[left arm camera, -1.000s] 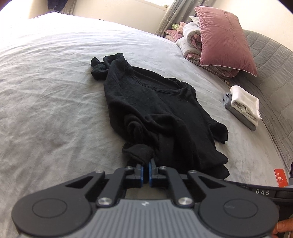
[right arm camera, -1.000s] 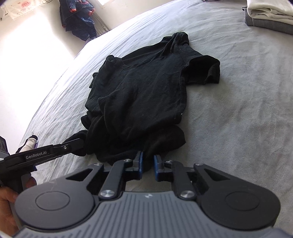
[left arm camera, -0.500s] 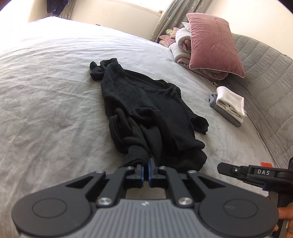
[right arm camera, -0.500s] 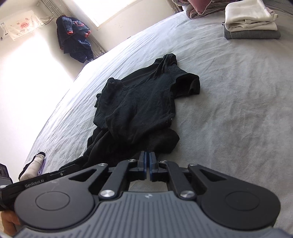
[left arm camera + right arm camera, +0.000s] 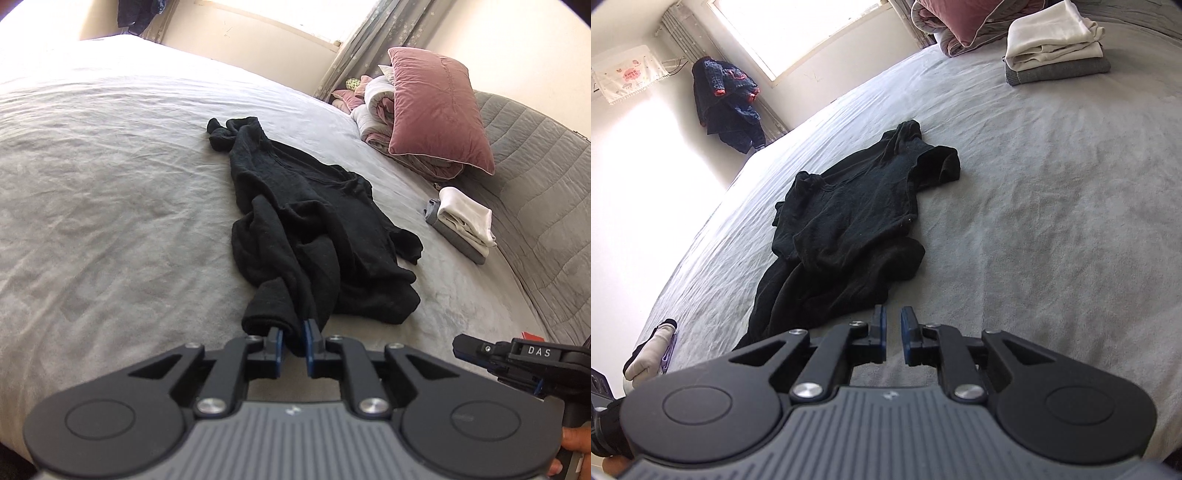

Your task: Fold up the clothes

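A crumpled black shirt (image 5: 325, 236) lies lengthwise on the grey bed (image 5: 110, 184). My left gripper (image 5: 293, 338) is at the shirt's near end. Its fingers stand a little apart, with a bunched fold of the hem still between them. In the right wrist view the same black shirt (image 5: 849, 221) lies ahead and to the left. My right gripper (image 5: 893, 328) is open just over the bedsheet beside the hem, with nothing between its fingers. The right gripper (image 5: 517, 354) also shows at the lower right of the left wrist view.
A folded white and grey stack (image 5: 465, 221) sits near the quilted headboard, beside a pink pillow (image 5: 439, 110) on rolled bedding. A small red item (image 5: 532, 336) lies at the bed's right edge. A white bundle (image 5: 650, 347) lies at the left edge. Dark clothes (image 5: 727, 103) hang by the window.
Both grippers pulled back and rose, drawing the shirt's hem toward me. The right gripper, shut half a second ago, has opened and let go. The left fingers have parted slightly.
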Demonstrator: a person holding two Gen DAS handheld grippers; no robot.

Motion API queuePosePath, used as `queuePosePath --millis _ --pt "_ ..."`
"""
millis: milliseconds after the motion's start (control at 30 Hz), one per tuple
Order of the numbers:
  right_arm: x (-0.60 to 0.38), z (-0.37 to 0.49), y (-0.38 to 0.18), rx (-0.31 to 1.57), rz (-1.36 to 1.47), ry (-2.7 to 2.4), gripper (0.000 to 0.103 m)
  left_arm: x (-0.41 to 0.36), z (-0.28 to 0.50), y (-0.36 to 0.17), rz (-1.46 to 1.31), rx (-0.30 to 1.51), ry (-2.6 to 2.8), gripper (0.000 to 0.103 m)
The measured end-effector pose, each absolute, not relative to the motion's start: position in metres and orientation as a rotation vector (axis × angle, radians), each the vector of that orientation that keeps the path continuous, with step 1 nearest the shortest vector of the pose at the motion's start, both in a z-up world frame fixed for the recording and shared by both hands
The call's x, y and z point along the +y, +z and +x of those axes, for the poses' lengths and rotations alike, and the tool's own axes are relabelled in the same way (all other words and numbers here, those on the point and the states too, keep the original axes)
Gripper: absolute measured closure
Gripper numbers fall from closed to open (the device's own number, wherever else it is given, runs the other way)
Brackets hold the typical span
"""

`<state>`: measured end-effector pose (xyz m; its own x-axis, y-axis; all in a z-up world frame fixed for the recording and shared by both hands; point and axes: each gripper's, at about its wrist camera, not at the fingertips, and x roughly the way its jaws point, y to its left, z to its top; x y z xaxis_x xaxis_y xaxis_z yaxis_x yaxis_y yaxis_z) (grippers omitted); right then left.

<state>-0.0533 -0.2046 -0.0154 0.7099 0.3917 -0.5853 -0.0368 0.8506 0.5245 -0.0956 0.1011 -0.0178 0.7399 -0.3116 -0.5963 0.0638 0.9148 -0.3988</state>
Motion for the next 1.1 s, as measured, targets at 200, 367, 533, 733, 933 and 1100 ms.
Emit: queuePosePath --millis 200,367,533,733,933,1100 --pt "-0.188 -0.048 -0.028 0.752 0.427 0.266 0.053 0.099 -0.097 -0.023 -0.243 0.683 -0.22 0.044" --pt "-0.184 -0.037 -0.039 0.735 0.337 0.272 0.053 0.1 -0.095 -0.033 -0.15 0.684 -0.221 0.044" --pt "-0.187 -0.018 -0.045 0.7 0.328 0.285 0.053 0.104 -0.092 -0.042 -0.125 0.681 -0.197 0.044" --pt "-0.193 0.01 -0.051 0.682 0.401 0.281 0.053 0.098 -0.087 -0.044 -0.131 0.687 -0.162 0.044" --pt "-0.191 0.028 -0.056 0.709 0.476 0.302 0.086 0.101 -0.083 -0.045 -0.19 0.682 -0.102 0.071" --pt "-0.19 0.016 -0.046 0.734 0.452 0.297 0.091 0.118 -0.085 -0.041 -0.311 0.697 -0.087 0.094"
